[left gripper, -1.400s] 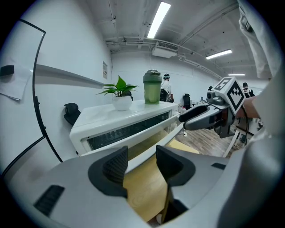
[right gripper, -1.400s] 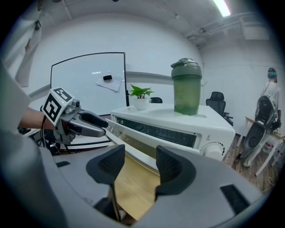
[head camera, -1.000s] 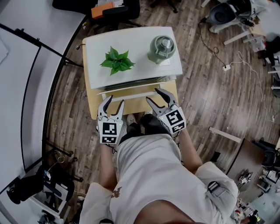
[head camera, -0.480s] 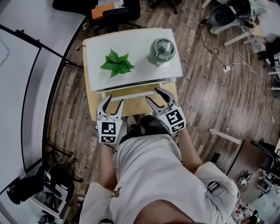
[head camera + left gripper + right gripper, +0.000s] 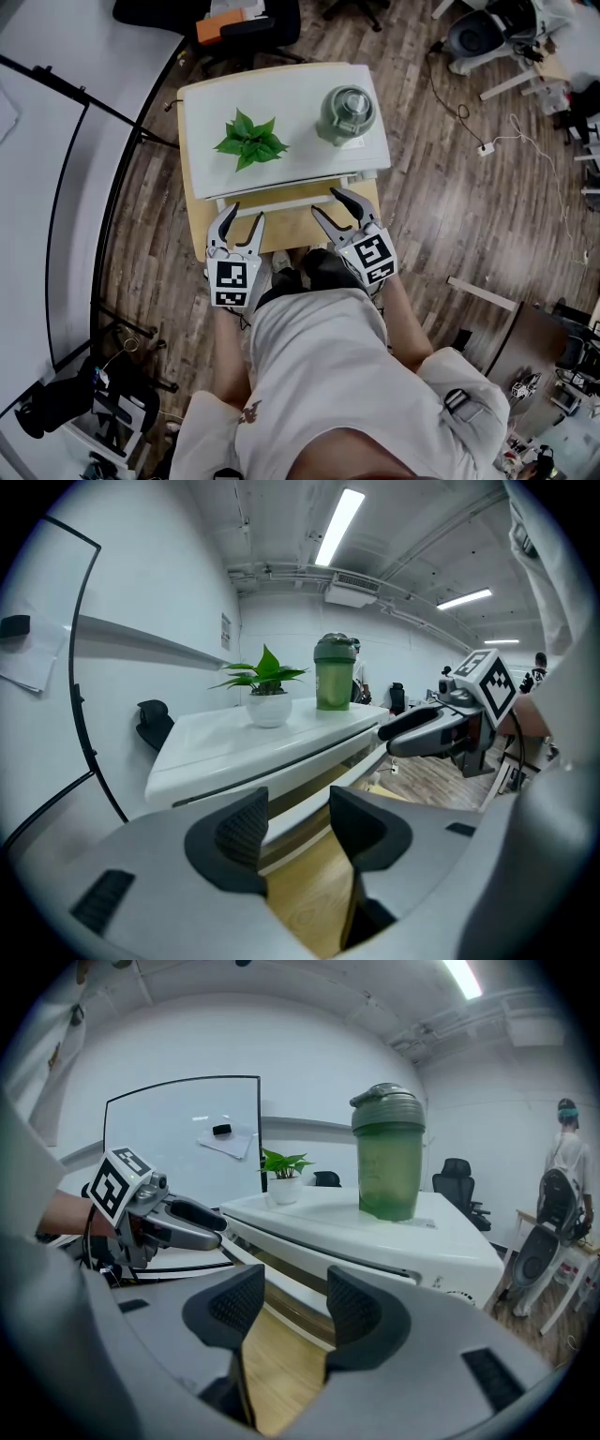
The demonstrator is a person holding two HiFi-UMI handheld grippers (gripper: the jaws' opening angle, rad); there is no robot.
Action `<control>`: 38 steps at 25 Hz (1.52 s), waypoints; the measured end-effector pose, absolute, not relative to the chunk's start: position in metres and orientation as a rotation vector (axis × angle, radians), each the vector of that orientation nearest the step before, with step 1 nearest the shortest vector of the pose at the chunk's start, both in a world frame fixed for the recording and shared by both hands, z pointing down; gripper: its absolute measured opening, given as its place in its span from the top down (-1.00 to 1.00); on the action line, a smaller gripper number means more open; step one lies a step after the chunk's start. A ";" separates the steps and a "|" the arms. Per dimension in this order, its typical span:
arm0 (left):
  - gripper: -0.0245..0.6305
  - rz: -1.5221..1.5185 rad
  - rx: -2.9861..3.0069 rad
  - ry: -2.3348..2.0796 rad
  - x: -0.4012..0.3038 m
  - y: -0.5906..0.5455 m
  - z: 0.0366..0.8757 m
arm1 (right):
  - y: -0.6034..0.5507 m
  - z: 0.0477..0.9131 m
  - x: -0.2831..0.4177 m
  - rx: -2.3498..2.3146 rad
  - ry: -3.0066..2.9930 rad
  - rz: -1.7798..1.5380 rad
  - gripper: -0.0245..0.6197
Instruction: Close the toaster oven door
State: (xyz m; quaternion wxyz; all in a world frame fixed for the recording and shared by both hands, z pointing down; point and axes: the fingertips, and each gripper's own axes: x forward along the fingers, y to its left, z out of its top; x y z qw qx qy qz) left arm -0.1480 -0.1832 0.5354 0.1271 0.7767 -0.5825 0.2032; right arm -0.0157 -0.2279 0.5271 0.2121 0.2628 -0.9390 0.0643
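Fingers of my left gripper (image 5: 246, 217) and right gripper (image 5: 330, 204) were spread and empty, near the toaster oven door (image 5: 286, 199), ajar above the tabletop (image 5: 291, 227). A hard shove might topple the bottle (image 5: 347, 111) above.

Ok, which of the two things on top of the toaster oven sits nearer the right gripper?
The green shaker bottle, standing on the right side, ahead of the right gripper; the potted plant sits further left.
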 end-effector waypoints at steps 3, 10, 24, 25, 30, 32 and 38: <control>0.31 0.590 2.262 -1.697 -0.149 -0.186 0.535 | -0.230 0.527 -0.016 0.732 -2.608 0.179 0.27; 0.30 0.579 2.259 -1.705 -0.150 -0.189 0.535 | -0.234 0.527 -0.017 0.745 -2.609 0.177 0.27; 0.29 0.533 2.242 -1.740 -0.152 -0.187 0.531 | -0.237 0.519 -0.017 0.857 -2.612 0.149 0.27; 0.27 0.514 2.239 -1.749 -0.152 -0.185 0.528 | -0.236 0.514 -0.017 0.863 -2.616 0.127 0.27; 0.26 0.451 2.267 -1.779 -0.145 -0.176 0.512 | -0.220 0.502 -0.016 0.815 -2.606 0.001 0.28; 0.27 0.441 2.280 -1.775 -0.139 -0.170 0.510 | -0.213 0.501 -0.014 0.820 -2.606 0.012 0.29; 0.27 0.429 2.318 -1.747 -0.122 -0.156 0.505 | -0.196 0.496 -0.009 0.825 -2.605 0.012 0.29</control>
